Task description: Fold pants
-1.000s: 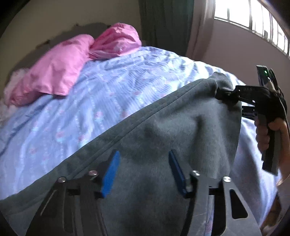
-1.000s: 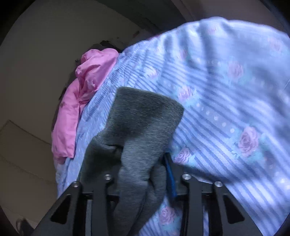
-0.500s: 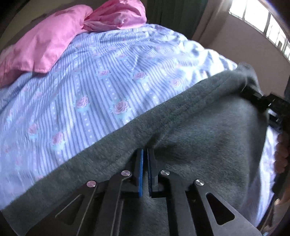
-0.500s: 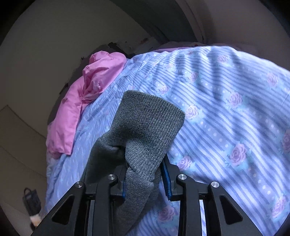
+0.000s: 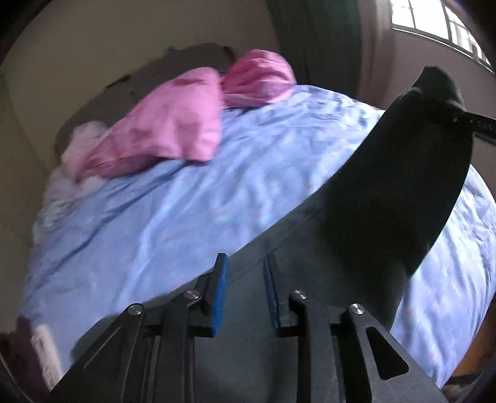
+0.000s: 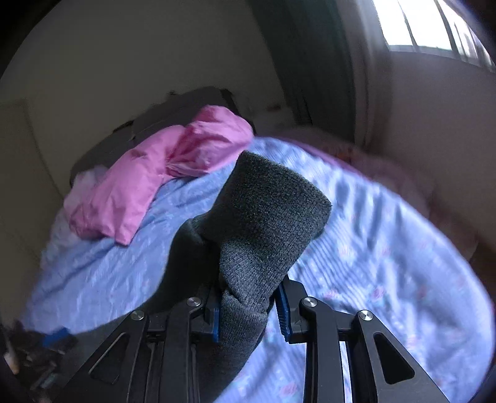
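While our right gripper [image 6: 248, 313] clamps the grey pants [image 6: 263, 217] by a ribbed cuff, they hang above the bed [image 6: 387, 279]. Our left gripper [image 5: 245, 291] has just been opening slightly, its pads [image 5: 220, 294] astride the pants' edge; whether they pinch it, we cannot tell.

Bedroom in a home: bed [image 5: 192, 223] w/ blue striped floral sheet fills most of the view, pink pillows [image 5: 173, 130] at far end by dark headboard [image 6: 186, 102], green curtain [image 5: 316, 40] & window [image 5: 434, 21] far right.
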A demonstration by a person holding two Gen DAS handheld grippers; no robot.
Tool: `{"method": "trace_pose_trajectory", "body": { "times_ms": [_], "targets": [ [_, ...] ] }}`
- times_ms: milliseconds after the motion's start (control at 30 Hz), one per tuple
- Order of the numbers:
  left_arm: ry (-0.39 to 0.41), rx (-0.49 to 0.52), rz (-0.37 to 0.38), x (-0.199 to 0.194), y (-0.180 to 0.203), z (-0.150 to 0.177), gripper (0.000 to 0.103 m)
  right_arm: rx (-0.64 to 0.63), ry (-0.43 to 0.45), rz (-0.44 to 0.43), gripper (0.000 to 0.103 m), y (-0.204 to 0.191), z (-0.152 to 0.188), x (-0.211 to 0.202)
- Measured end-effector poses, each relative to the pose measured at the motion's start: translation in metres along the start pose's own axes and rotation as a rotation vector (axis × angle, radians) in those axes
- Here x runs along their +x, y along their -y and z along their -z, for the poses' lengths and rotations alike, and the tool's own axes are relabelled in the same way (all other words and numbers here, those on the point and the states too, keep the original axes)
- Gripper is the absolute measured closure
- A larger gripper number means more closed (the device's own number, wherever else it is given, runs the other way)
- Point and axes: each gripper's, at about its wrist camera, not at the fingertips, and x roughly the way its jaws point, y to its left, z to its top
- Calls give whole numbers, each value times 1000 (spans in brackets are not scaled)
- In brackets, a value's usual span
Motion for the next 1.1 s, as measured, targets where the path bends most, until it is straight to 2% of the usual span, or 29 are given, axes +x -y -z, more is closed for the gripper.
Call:
{"method": "trace_pose_trajectory", "body": {
  "times_ms": [200, 300, 400, 467, 500, 733, 933, 1100],
  "targets": [
    [-13, -145, 13, -48, -75, 52, 75, -289, 61, 61, 75, -109, 8, -59],
    [-13, -220, 5, -70, -114, 83, 71, -373, 72, 68, 75, -155, 11, -74],
    [-25, -253, -33, -85, -145, 113, 71, -421, 72, 71, 76, -193, 12, -82],
    [-33, -281, -29, -94, -165, 130, 71, -448, 77, 68, 78, -218, 16, -86],
    [-32, -295, -29, -98, -173, 138, 71, -464, 78, 55, 81, -232, 20, -88],
    [-7, -399, -30, -117, -221, 185, 71, -539, 71, -31, 85, -316, 60, -99],
    [15, -455, -58, -127, -249, 224, 71, -598, 83, -85, 85, -363, 95, -109],
    [17, -489, -58, -124, -262, 248, 71, -675, 109, -74, 85, -394, 129, -111]
  ]
}}
